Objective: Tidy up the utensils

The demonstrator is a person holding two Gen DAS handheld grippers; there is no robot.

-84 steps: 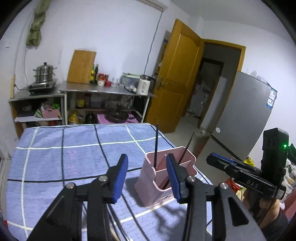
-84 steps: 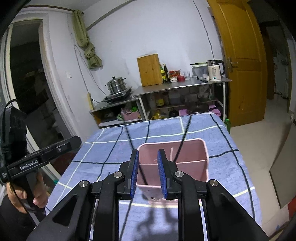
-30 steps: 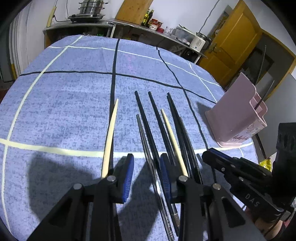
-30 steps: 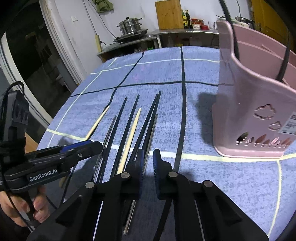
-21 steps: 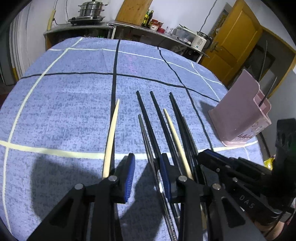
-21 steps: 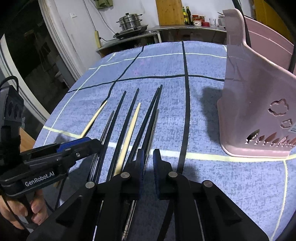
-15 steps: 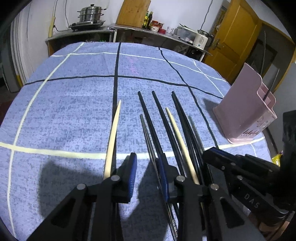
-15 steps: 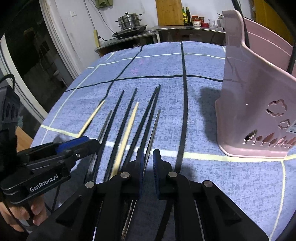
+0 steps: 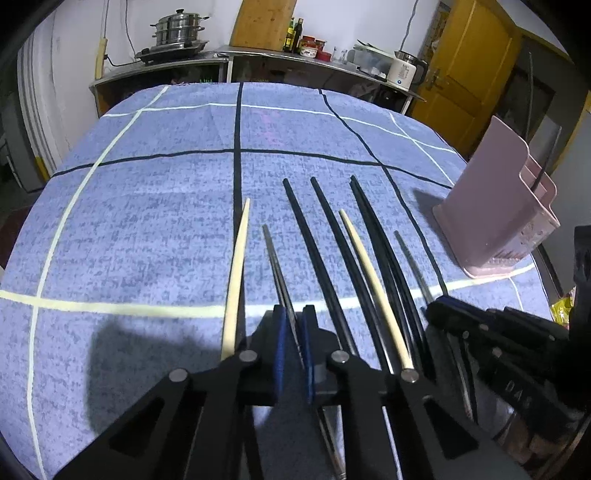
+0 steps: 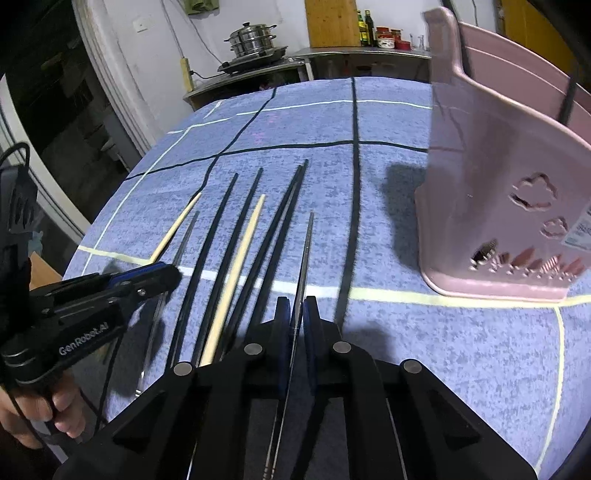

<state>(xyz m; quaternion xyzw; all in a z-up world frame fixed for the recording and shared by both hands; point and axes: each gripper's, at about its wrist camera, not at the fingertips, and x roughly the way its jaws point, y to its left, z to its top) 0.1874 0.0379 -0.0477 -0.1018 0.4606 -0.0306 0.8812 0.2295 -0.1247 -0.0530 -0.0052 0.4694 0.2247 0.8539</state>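
Several chopsticks lie side by side on the blue checked tablecloth (image 9: pixel 147 221): black ones (image 9: pixel 317 236), two wooden ones (image 9: pixel 236 266) and two thin metal ones. My left gripper (image 9: pixel 293 332) has its jaws closing, the blue pads pressing on the left metal chopstick (image 9: pixel 275 254) near its thick end. My right gripper (image 10: pixel 295 317) is likewise closing on the right metal chopstick (image 10: pixel 306 251), pads against it. The pink utensil holder (image 10: pixel 491 192) stands upright to the right, with dark chopsticks in it. Each gripper shows low in the other's view: left gripper (image 10: pixel 166 273), right gripper (image 9: pixel 439 306).
The holder (image 9: pixel 495 192) sits near the table's right edge. Behind the table a metal counter carries a steamer pot (image 9: pixel 177 29), bottles and a kettle (image 9: pixel 402 70). A yellow door (image 9: pixel 469 74) is at the back right. A hand (image 10: pixel 55 410) grips the left tool.
Both grippers came down from the holder to the row of chopsticks. In the last second the left jaws narrowed from a wide gap onto the metal chopstick; the right jaws tightened slightly.
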